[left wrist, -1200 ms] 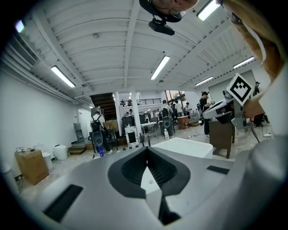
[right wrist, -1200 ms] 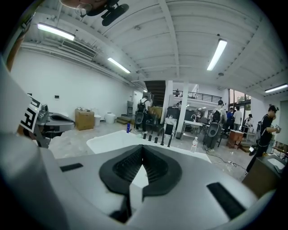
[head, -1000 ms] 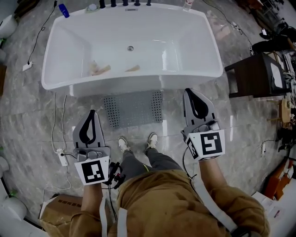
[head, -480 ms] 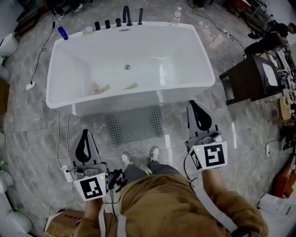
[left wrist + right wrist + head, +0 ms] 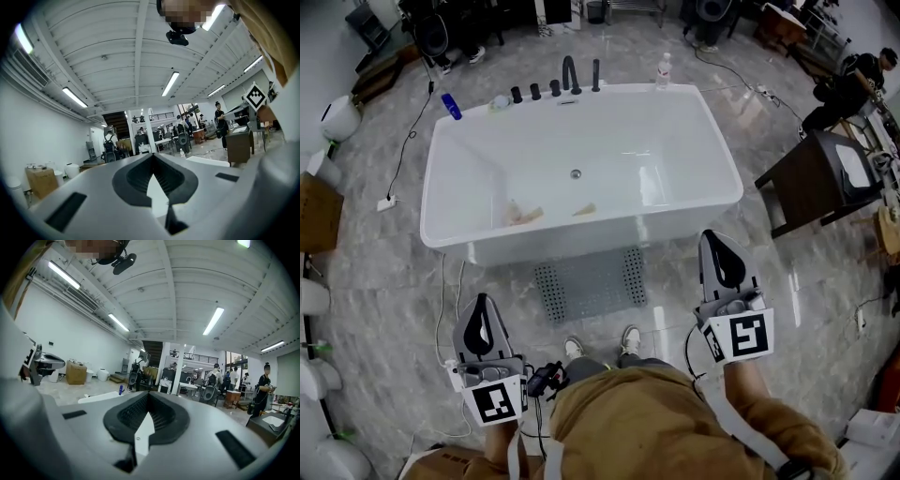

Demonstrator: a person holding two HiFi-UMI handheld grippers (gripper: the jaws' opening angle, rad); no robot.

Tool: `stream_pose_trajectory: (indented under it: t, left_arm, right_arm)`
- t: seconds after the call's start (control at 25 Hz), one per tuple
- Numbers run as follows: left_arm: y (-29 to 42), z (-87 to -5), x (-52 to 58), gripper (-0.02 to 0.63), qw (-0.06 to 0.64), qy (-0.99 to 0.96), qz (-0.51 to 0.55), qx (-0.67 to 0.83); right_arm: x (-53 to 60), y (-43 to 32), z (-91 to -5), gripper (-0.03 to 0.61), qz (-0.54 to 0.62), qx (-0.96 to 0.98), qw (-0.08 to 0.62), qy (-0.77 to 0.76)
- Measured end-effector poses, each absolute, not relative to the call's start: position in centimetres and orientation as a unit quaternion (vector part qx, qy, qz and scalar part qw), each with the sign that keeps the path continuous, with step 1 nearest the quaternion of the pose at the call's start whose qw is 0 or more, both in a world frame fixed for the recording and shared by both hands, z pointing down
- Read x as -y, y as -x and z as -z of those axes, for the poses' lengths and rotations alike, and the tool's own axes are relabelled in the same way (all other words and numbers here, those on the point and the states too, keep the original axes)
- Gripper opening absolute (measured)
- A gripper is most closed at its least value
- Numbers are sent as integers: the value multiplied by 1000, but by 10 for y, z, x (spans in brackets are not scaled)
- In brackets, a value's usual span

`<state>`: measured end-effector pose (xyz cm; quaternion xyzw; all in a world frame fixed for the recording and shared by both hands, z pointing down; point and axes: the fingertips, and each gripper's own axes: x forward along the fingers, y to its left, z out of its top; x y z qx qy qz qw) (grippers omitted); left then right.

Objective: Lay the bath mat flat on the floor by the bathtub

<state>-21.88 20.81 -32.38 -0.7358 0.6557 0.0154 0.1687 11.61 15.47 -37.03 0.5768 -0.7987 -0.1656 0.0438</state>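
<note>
A grey perforated bath mat lies flat on the marble floor, right against the near side of the white bathtub. My feet stand just behind the mat. In the head view my left gripper is shut and empty, held up at the lower left, well away from the mat. On the right, my right gripper is likewise shut and empty. In both gripper views the jaws meet with nothing between them, the left gripper and right gripper pointing out over the hall.
Taps, a blue bottle and a clear bottle stand on the tub's far rim. Two small pale items lie inside it. A dark table is at the right; a white cable and cardboard box at the left.
Both grippers have risen and drawn back from the mat, staying shut. The view has pulled back, so tub and mat sit lower and more of the hall shows.
</note>
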Motion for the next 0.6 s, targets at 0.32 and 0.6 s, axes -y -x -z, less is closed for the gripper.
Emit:
stream_pose_trajectory:
  t: [0.32,0.6]
  left_arm:
    - [216,338,-223,5,180,730,-20,-659]
    - [206,351,-223,5,193,736,-26,-648]
  right_arm:
    - [-166,-108,383,5,175,805,25,-567]
    - [-170,-116,390,5,177,799,21,-575]
